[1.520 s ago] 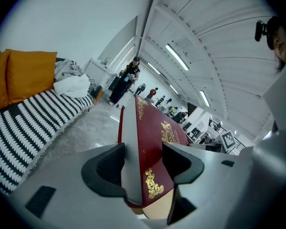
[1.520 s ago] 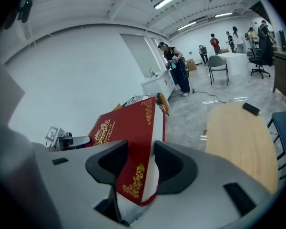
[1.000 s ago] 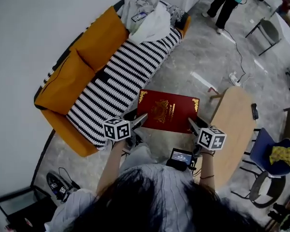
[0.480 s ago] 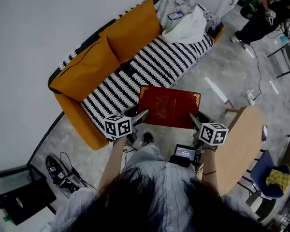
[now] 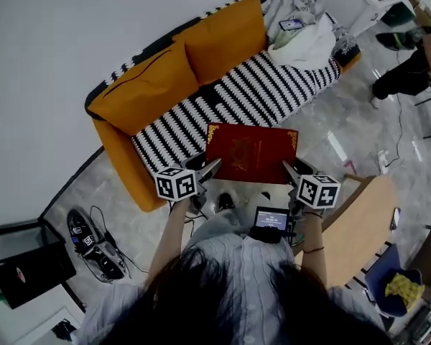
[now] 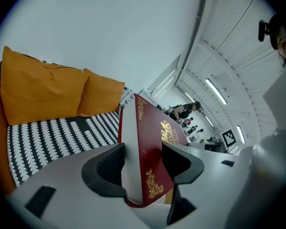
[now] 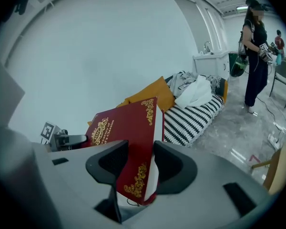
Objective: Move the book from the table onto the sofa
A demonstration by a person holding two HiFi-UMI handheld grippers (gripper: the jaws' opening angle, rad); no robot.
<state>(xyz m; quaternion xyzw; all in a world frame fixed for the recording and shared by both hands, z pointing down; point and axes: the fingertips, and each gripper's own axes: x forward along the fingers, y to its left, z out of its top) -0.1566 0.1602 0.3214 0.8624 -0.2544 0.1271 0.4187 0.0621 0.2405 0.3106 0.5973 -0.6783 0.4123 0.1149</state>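
The red, gold-trimmed book (image 5: 250, 152) is held in the air, roughly level, just near of the orange sofa (image 5: 147, 92) with its striped seat. The left claw (image 5: 205, 169) grips its left edge and the right claw (image 5: 290, 172) its right edge, jaws pressed on cover and pages. The wooden table (image 5: 359, 221) stands right.

Gold lettering on book (image 5: 250, 152) cover unreadable (too small).
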